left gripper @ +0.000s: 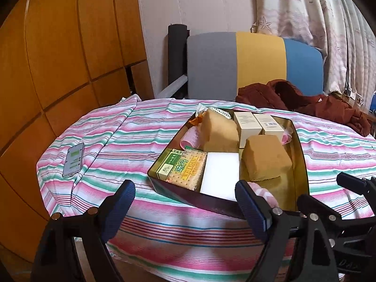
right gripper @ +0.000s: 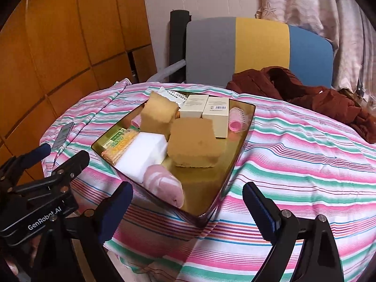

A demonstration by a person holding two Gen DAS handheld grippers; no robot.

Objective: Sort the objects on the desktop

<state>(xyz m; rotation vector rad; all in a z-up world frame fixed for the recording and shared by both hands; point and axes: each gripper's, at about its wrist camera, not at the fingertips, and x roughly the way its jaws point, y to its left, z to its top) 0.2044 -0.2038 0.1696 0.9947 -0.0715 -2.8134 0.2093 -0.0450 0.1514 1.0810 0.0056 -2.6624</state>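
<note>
While both tongs hung empty at the near edge of the surface [left gripper: 145,127], almost everything lay packed in the tray [right gripper: 237,162]. The left tongs [left gripper: 185,208] stood with jaws wide apart, just short of the tray's near wall. The right tongs [right gripper: 188,208] were equally spread, in front of the tray's near corner, and gripped nothing.

Inside the tray, a white block [right gripper: 143,150] lay flat beside a cracker pack [left gripper: 188,169] and a green box [left gripper: 168,164]. Two tan sponges sat further in, one [right gripper: 195,144] near the middle and one [right gripper: 159,115] behind it. Two cream boxes [right gripper: 206,111] stood at the back, touching each other. A pink sock [right gripper: 164,185] lay at the near edge, and a pink roller [right gripper: 237,121] rested by the far right wall. What lay at the far left corner looked like wrappers, though the view was too cramped to be sure.

Only a phone [left gripper: 74,159] lay outside, on the striped cloth to the left, well apart from the tray.

The sorting seemed nearly finished. If the phone counted, the left tongs sat nearer; a flat, thin thing would want a low approach, jaws closing across its narrow sides without bunching the cloth.
</note>
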